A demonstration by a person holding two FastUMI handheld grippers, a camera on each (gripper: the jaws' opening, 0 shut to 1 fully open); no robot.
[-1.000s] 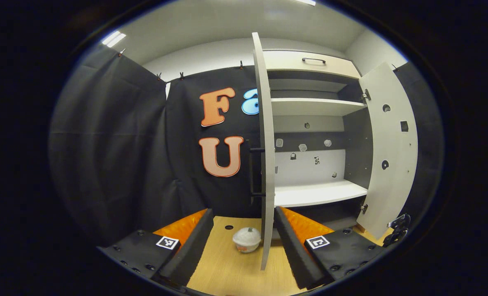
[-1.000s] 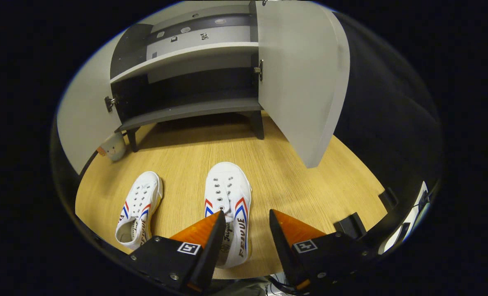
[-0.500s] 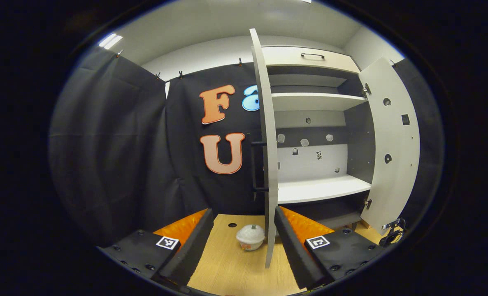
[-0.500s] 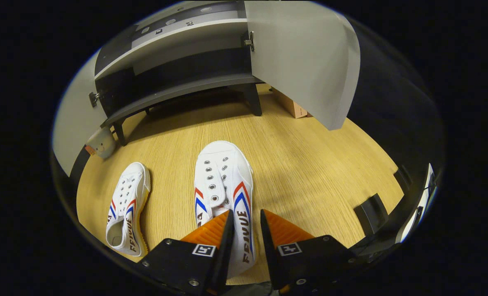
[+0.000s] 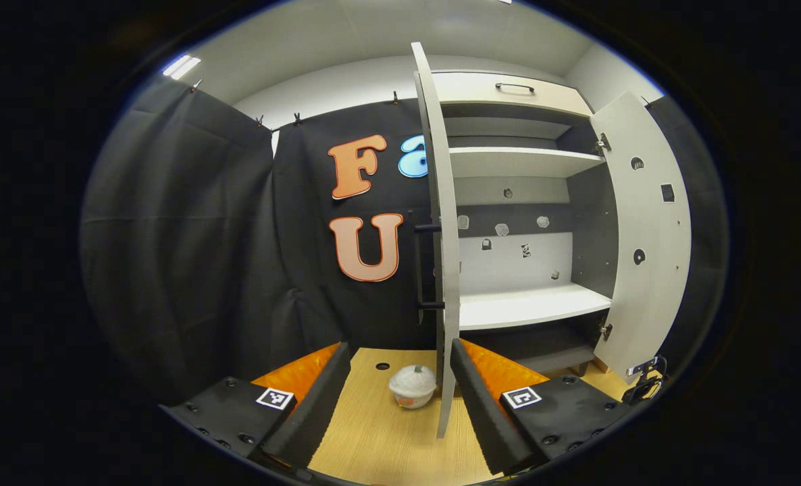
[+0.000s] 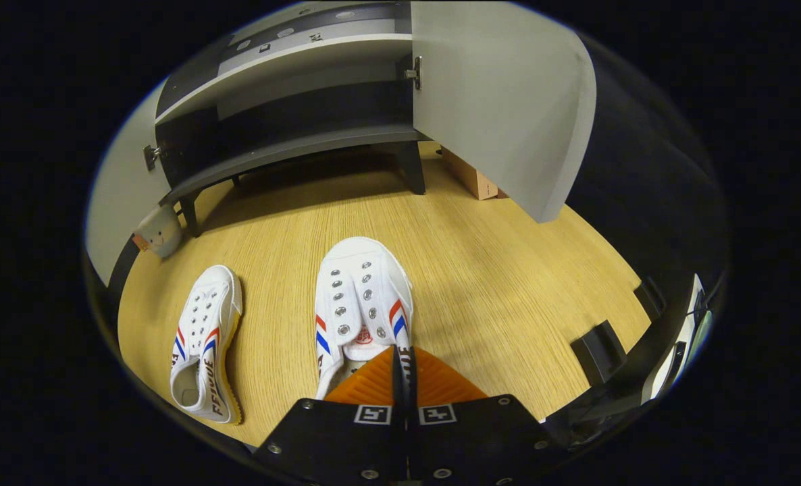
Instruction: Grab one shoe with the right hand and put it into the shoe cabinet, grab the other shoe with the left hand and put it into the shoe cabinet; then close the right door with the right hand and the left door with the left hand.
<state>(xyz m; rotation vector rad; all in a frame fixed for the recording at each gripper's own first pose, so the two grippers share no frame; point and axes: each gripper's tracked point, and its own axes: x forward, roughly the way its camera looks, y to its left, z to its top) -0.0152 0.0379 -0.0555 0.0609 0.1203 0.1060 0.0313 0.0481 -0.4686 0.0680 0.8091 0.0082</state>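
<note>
Two white canvas shoes with red and blue stripes lie on the wooden floor in the right gripper view. My right gripper [image 6: 402,356] is shut on the right side wall of the nearer shoe [image 6: 362,300], which points toward the cabinet. The other shoe [image 6: 204,337] lies to its left, untouched. The shoe cabinet [image 6: 292,150] stands beyond them with its right door [image 6: 502,101] and left door [image 6: 111,202] swung open. In the left gripper view my left gripper [image 5: 400,361] is open and holds nothing, facing the left door's edge [image 5: 445,270] and the white shelf [image 5: 529,307].
A small round plush toy [image 6: 159,231] sits on the floor by the left door, seen as a white lump [image 5: 412,386] between my left fingers. A cardboard box [image 6: 471,179] lies behind the right door. Black blocks [image 6: 596,341] stand at the floor's right edge.
My right gripper moved down over the nearer shoe and shut on its right side wall. The left gripper stayed open and barely shifted.
</note>
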